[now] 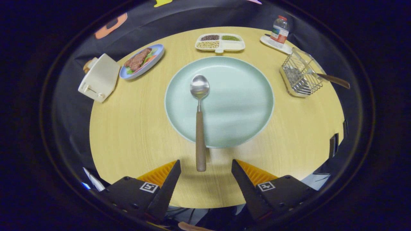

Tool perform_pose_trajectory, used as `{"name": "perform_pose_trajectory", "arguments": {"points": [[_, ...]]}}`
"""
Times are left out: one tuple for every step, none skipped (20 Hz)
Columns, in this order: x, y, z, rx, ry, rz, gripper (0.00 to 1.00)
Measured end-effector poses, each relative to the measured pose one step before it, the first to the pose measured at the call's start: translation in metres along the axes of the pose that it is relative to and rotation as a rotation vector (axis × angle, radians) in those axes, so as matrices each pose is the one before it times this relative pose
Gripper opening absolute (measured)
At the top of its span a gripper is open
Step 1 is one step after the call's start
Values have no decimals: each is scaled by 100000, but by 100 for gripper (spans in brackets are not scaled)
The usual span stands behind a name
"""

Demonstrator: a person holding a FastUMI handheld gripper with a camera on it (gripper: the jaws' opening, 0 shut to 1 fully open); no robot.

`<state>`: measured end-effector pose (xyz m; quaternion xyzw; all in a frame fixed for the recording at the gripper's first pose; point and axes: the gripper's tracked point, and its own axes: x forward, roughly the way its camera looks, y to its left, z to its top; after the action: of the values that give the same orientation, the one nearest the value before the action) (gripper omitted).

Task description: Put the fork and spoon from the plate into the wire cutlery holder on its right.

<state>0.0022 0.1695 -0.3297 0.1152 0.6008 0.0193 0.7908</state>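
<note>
One spoon (199, 112) remains left of centre on the plate (237, 106), handle overhanging toward my tool (206, 171), whose fingers stand spread, empty, to straddle it. Right of the plate, the wire cutlery holder (300, 77) probably holds the fork (324, 77).

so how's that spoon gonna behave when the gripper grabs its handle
The spoon looks rigid. Its wooden handle overhangs the plate rim, so it may pivot or tilt when pinched. The shiny metal bowl probably makes it head-heavy. The gripper is open just short of it.
</note>
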Motion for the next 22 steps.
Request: {"name": "perform_pose_trajectory", "arguments": {"points": [[204, 126, 472, -562, 49, -1155, 90], [214, -50, 370, -638, -175, -1230, 85], [150, 116, 183, -91, 408, -439, 79], [130, 209, -86, -410, 836, 61, 73], [-97, 105, 12, 302, 660, -22, 64], [64, -208, -255, 54, 765, -897, 55], [-112, -106, 82, 282, -910, -345, 38], [59, -112, -173, -800, 264, -278, 30], [115, 131, -174, -1085, -9, 1381, 11], [-200, 62, 125, -1760, 113, 969, 12], [-225, -229, 33, -1100, -1590, 637, 6], [-571, -127, 128, -1553, -1527, 1216, 6], [-407, -144, 357, -1846, -2203, 1097, 6], [-360, -319, 102, -1996, -2193, 16, 6], [-728, -258, 152, -1088, -1397, 473, 1], [-628, -201, 84, -1123, -972, 434, 0], [-514, -163, 201, -1013, -1313, 530, 0], [-562, -364, 160, -1143, -1616, 0, 0], [-723, -366, 313, -1031, -1832, 95, 1], [-650, -218, 183, -689, -1859, 394, 0], [-739, -375, 47, -658, -1355, 723, 1], [-653, -341, 147, -331, -1311, 558, 1]]}}
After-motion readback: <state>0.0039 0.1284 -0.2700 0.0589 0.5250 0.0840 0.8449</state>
